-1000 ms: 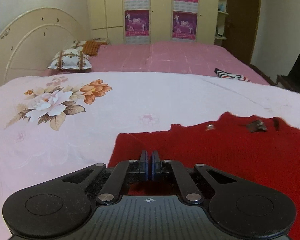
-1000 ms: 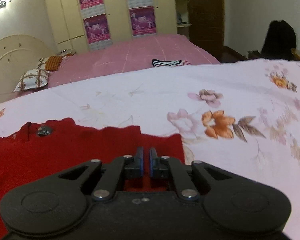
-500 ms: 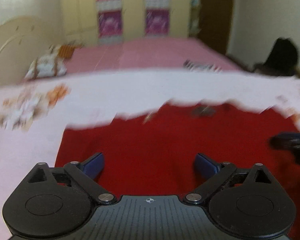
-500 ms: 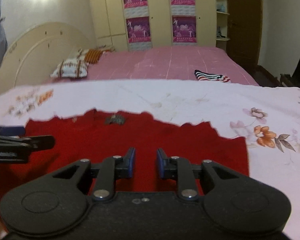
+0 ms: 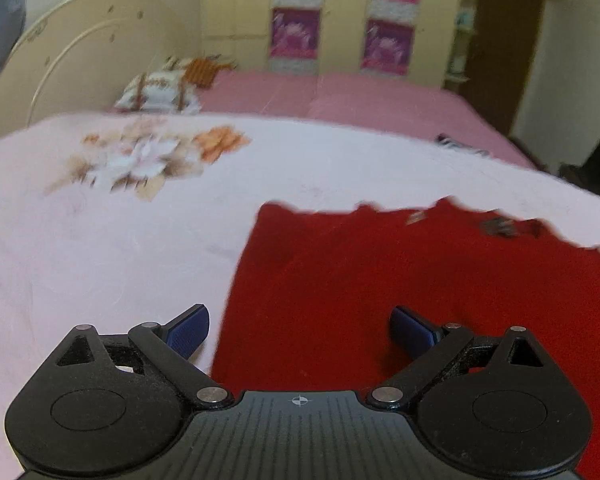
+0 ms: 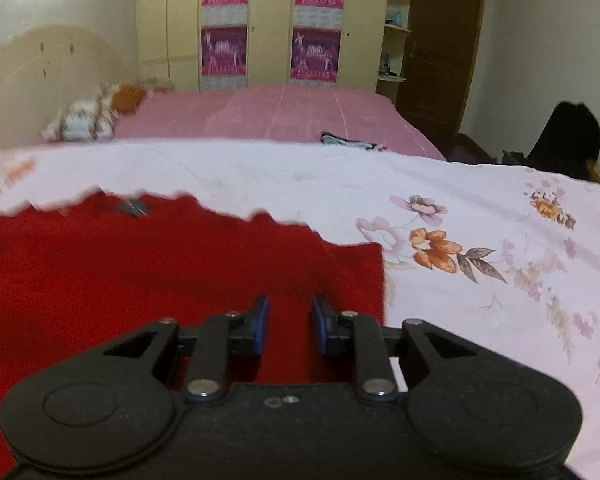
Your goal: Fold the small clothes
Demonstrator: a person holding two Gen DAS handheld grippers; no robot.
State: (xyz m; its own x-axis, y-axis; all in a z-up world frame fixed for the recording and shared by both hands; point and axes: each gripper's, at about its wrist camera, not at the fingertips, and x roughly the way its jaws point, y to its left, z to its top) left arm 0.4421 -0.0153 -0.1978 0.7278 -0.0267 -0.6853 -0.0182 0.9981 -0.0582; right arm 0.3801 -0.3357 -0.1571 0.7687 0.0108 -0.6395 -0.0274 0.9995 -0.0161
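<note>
Holding your left gripper [image 5: 300, 330] over the near left edge of the red garment [image 5: 400, 280], you had its 2 blue fingers [image 5: 190, 330] spread wide with nothing between them; one fingertip sat over the pale floral bedsheet [image 5: 120, 240], the other over the red cloth; the garment lay spread flat on that sheet, its far edge ragged in outline, a small dark tag [image 5: 500, 226] near that edge; your right gripper [image 6: 286, 330] hovered over the garment's near right part, close to its right edge; its jaws had just been opening and stood a narrow gap apart, pads clear of the cloth, gripping nothing; beyond the sheet lay a pink bed [image 6: 280, 112] with a pillow [image 6: 80, 122] at its head and a striped item [image 6: 348, 142] near its edge.
</note>
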